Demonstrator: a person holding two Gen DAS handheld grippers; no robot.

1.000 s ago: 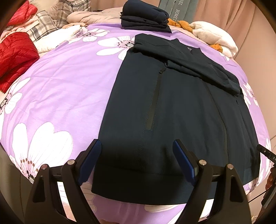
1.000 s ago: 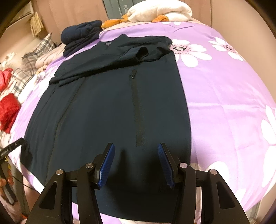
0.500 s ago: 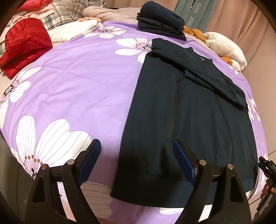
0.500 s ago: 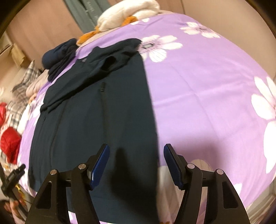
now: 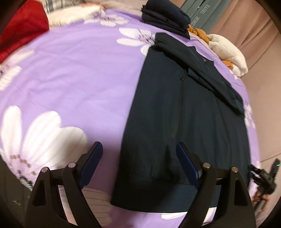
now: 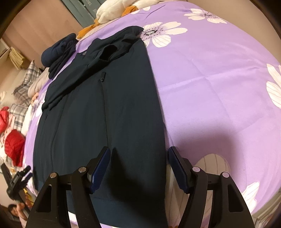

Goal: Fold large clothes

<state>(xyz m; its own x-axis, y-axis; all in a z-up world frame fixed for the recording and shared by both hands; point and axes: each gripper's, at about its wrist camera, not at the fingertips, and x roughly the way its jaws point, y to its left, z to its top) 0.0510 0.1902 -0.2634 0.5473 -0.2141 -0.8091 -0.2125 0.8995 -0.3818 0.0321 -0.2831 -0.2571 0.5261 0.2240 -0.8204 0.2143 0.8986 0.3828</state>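
My left wrist view was smeared with motion blur, so the heap at the bed's far left corner read only as a red quilted garment (image 5: 21, 33) and some plaid cloth (image 5: 54, 4), both cut off by the round frame. The near edge of the bed hid behind my own tool arms in both views. At the frame's edge I could see only part of my other tool and a few fingers gripping it. One large dark navy jacket (image 5: 189, 122) lay flat on the purple floral bedspread (image 5: 79, 73), hem toward the bed's near edge and collar toward the far edge, with one sleeve folded slantwise across the chest, two zippered pockets running lengthwise, and a ribbed band along the hem. One stack of folded navy clothes (image 5: 165, 15) sat at the far edge beyond the collar, and beside it one cream quilted piece (image 5: 228, 50) lay over something orange (image 5: 198, 32). My left gripper (image 5: 138, 157) stood wide open over the jacket's left hem corner, one finger above bare bedspread and the other above the cloth, gripping nothing. My right gripper (image 6: 138, 164) had just been opening and spread apart over the jacket's right side edge near the hem, its pads clear of the fabric.
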